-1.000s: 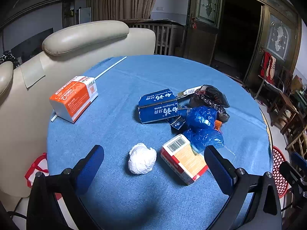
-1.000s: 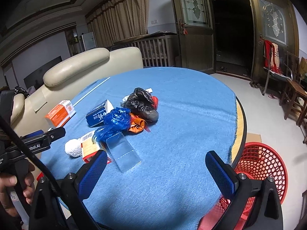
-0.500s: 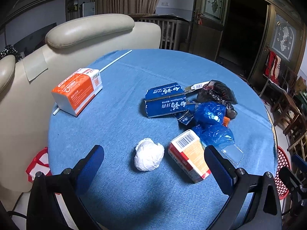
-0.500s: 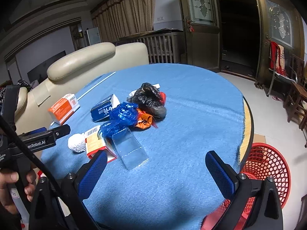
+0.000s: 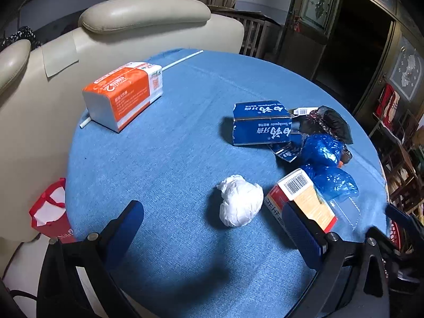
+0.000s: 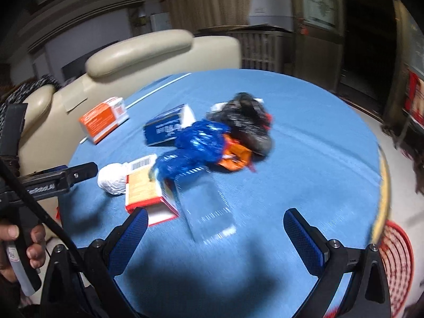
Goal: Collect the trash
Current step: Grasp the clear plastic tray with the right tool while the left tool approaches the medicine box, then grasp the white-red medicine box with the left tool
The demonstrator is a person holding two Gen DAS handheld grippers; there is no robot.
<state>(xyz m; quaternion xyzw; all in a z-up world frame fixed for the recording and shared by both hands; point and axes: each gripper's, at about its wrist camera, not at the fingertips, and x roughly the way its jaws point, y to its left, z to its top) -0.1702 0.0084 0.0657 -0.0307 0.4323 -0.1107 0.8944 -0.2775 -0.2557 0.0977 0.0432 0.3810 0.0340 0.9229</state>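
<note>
Near the lower centre of the left wrist view, a crumpled white tissue wad lies between the left gripper's wide-spread fingers; the right gripper gapes wide over a clear plastic packet.

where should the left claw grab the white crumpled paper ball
Take the white paper ball across its rounded middle, coming down from above with the open left claw. It is soft and lies free on the tablecloth, though the red-edged box crowds its right side.
</note>
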